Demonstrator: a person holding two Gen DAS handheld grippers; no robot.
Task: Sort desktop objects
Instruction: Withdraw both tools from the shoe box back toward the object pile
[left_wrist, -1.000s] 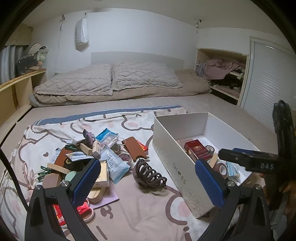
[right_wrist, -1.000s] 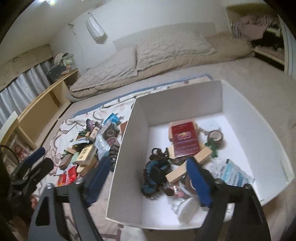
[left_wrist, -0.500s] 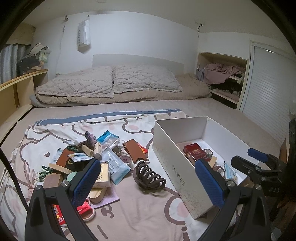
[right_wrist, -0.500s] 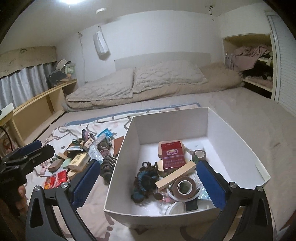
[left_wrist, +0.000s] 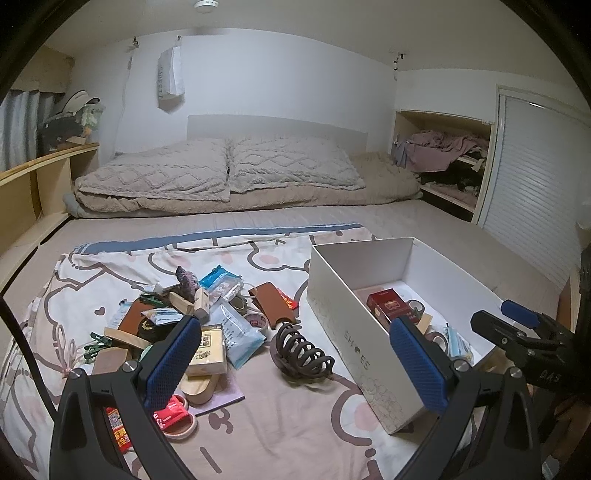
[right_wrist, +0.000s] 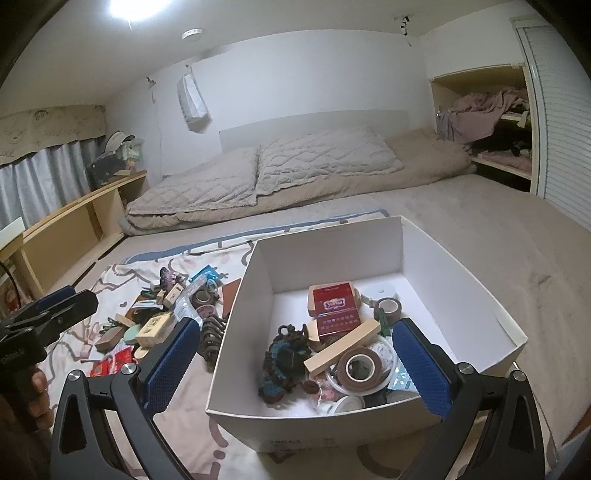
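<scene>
A white shoe box (left_wrist: 347, 334) (right_wrist: 458, 266) sits on the bed and holds a red packet (right_wrist: 334, 308), tape rolls (right_wrist: 360, 367), a wooden block (right_wrist: 341, 350) and a dark knitted thing (right_wrist: 282, 360). Left of it a pile of small objects (left_wrist: 192, 321) lies on a patterned sheet, with a dark hair claw (left_wrist: 301, 354) nearest the box. My left gripper (left_wrist: 295, 365) is open and empty above the sheet, near the claw. My right gripper (right_wrist: 295, 365) is open and empty over the box's near end.
Pillows and a folded duvet (left_wrist: 236, 177) lie at the head of the bed. A wooden shelf (left_wrist: 33, 184) runs along the left wall. A cupboard nook with clothes (left_wrist: 443, 162) and a slatted door (left_wrist: 535, 177) are on the right.
Both grippers have pulled back and tilted up, so more of the room shows. The right gripper has drawn away from inside the box to its near end. Both stay open and empty.
</scene>
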